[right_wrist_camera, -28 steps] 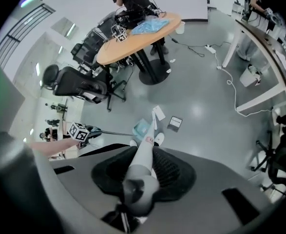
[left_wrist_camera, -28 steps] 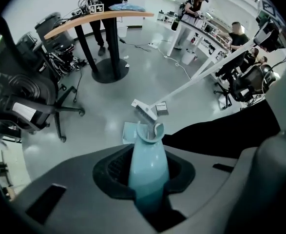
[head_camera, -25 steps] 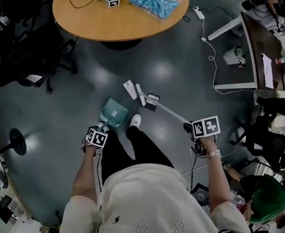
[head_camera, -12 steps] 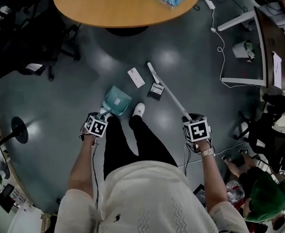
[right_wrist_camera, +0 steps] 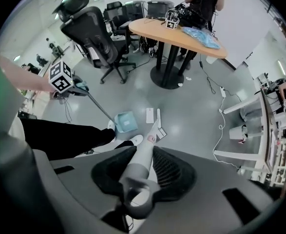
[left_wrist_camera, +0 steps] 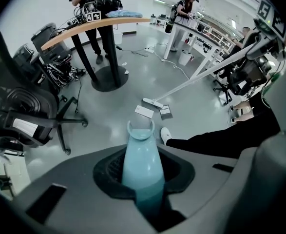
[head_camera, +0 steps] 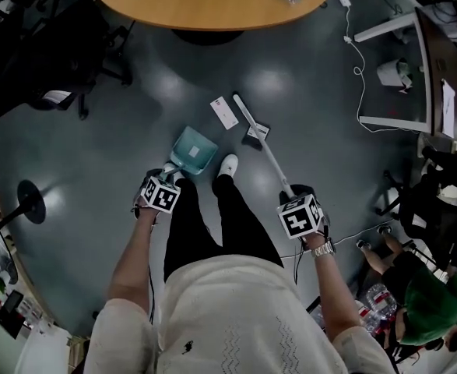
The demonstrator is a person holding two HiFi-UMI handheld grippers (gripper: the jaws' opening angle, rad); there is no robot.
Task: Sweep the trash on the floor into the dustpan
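A teal dustpan (head_camera: 193,150) rests on the grey floor by the person's white shoe. Its long handle (left_wrist_camera: 142,162) sits in my left gripper (head_camera: 159,195), which is shut on it. My right gripper (head_camera: 300,215) is shut on the grey broom handle (right_wrist_camera: 142,164). The white broom head (head_camera: 240,105) lies on the floor between a white card (head_camera: 224,113) and a dark packet (head_camera: 257,133). Both pieces of trash lie just beyond the dustpan's mouth, also seen as card (left_wrist_camera: 144,112) and packet (left_wrist_camera: 165,111).
A round wooden table (head_camera: 205,6) on a pedestal stands ahead. Office chairs (head_camera: 57,61) crowd the left. A white cable (head_camera: 359,61) and desk legs (head_camera: 391,123) lie at right, with a seated person (head_camera: 423,302) behind me at the lower right.
My right gripper has drawn in toward the person's body, so the broom handle stands steeper. The broom head stays between the card and the packet. The dustpan has hardly moved.
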